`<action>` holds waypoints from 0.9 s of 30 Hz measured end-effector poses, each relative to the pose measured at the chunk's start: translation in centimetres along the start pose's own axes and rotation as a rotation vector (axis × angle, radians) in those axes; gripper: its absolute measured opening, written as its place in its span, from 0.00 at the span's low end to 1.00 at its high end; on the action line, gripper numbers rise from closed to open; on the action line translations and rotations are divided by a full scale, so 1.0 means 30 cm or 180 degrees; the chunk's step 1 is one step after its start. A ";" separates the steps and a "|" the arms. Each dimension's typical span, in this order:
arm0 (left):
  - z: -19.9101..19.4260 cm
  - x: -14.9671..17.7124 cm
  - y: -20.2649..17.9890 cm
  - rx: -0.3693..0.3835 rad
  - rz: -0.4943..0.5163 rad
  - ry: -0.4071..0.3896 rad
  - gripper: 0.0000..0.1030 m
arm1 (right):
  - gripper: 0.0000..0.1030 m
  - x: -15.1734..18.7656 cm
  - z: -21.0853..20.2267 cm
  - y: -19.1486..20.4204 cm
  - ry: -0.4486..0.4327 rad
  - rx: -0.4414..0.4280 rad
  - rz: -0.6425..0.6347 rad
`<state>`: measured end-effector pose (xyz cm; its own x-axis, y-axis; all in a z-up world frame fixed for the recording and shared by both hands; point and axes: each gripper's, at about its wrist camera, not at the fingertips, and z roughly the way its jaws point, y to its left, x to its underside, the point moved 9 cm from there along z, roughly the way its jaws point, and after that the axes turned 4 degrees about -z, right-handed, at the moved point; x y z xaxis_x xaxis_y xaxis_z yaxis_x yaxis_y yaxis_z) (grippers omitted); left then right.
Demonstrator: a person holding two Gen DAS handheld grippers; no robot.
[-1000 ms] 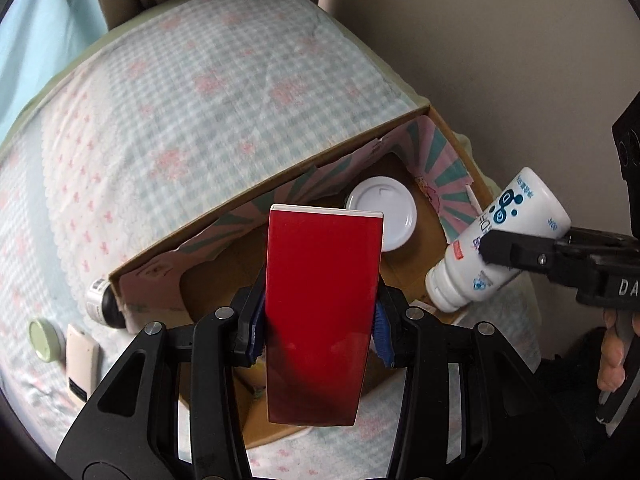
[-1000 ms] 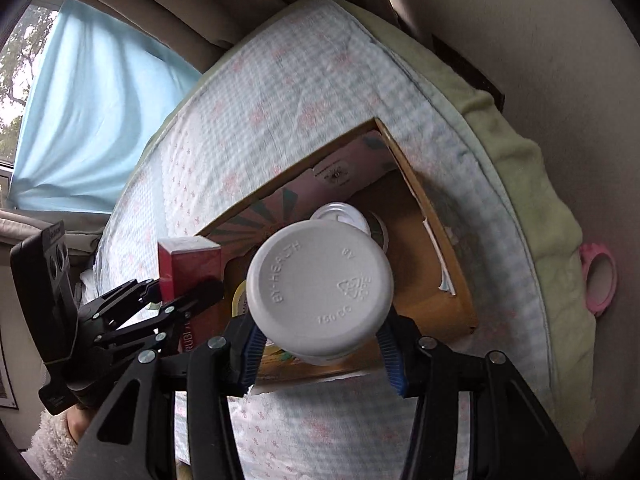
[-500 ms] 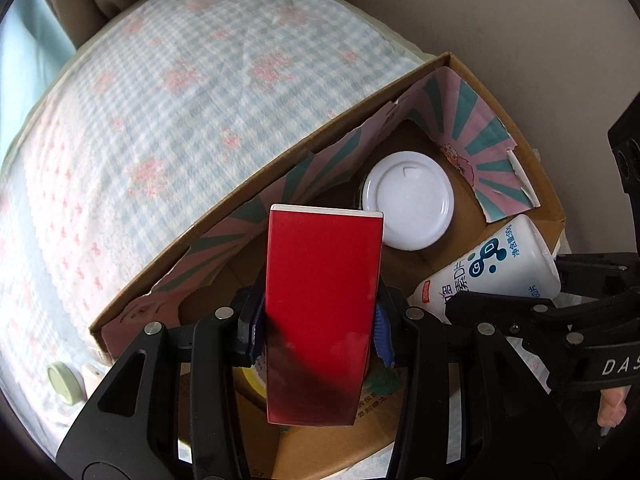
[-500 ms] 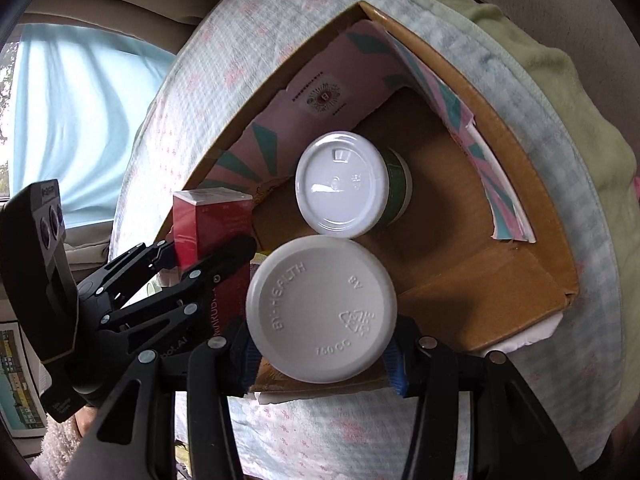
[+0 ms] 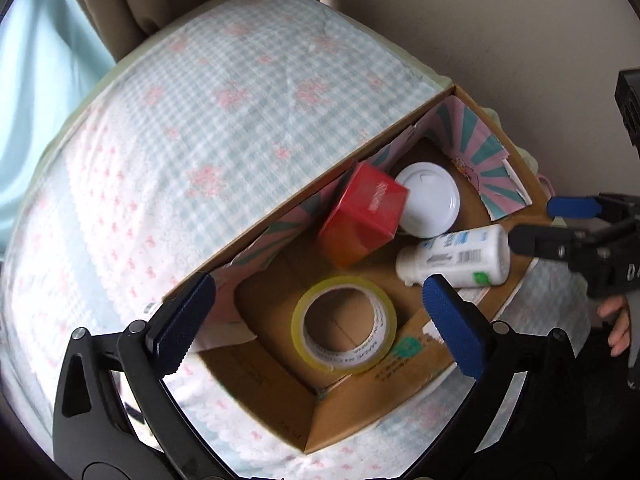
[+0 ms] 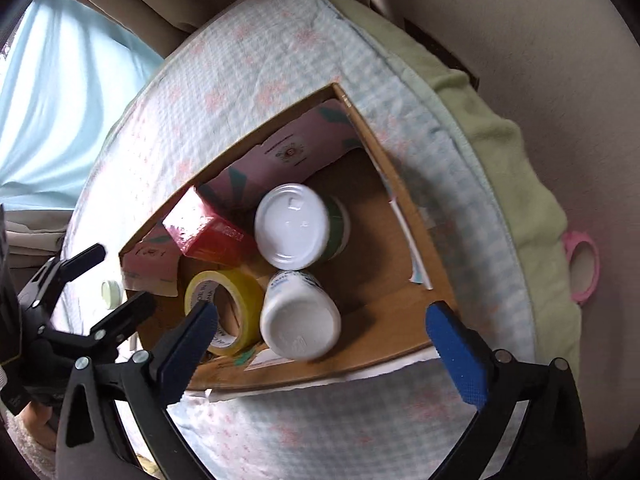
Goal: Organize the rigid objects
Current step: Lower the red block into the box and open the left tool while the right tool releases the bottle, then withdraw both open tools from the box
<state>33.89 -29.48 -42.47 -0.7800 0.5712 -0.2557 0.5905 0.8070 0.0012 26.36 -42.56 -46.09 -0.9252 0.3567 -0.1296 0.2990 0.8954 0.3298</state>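
An open cardboard box [image 5: 352, 396] [image 6: 416, 208] sits on a checked bed cover. In it lie a red box [image 5: 362, 216] [image 6: 208, 236] tilted against the wall, a white bottle [image 5: 456, 258] [image 6: 300, 320] on its side, a white-lidded green jar [image 5: 428, 200] [image 6: 294, 226] and a roll of yellow tape [image 5: 344, 324] [image 6: 224, 312]. My left gripper [image 5: 316, 324] is open and empty above the box's near part. My right gripper [image 6: 320, 344] is open and empty above the box's near edge; it also shows in the left wrist view [image 5: 560, 224].
The checked bed cover [image 5: 200, 120] spreads to the left and behind the box. A beige wall [image 5: 500, 20] stands close on the right. A small pale green round case [image 6: 111, 294] lies left of the box. A pink ring [image 6: 582, 268] lies on a green blanket [image 6: 508, 152].
Both grippers have opened. The red box left my left gripper and now lies tilted in the box. The white bottle left my right gripper and lies on its side in the box.
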 end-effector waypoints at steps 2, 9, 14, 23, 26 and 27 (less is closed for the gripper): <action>-0.020 0.019 -0.006 -0.0027 0.0010 -0.0006 1.00 | 1.00 0.004 -0.010 -0.009 -0.0010 0.0049 -0.0035; -0.069 0.107 -0.036 -0.0049 0.0044 -0.0019 1.00 | 1.00 0.012 -0.070 0.020 -0.0160 0.0212 -0.0271; -0.124 0.180 -0.050 -0.0058 -0.0043 -0.0024 1.00 | 1.00 0.026 -0.128 0.061 -0.0223 0.0228 -0.0372; -0.353 0.278 -0.028 -0.0243 -0.0319 -0.0164 1.00 | 1.00 0.065 -0.305 0.178 -0.0328 0.0274 -0.0603; -0.447 0.327 -0.003 -0.0259 -0.0495 -0.0264 1.00 | 1.00 0.085 -0.368 0.237 -0.0316 0.0261 -0.0778; -0.475 0.346 0.013 -0.0276 -0.0558 -0.0298 1.00 | 1.00 0.094 -0.383 0.256 -0.0292 0.0253 -0.0823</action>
<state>23.07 -21.11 -31.35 -0.8442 0.4078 -0.3478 0.4244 0.9049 0.0309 23.37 -37.73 -33.17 -0.9492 0.1331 -0.2852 0.0765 0.9766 0.2010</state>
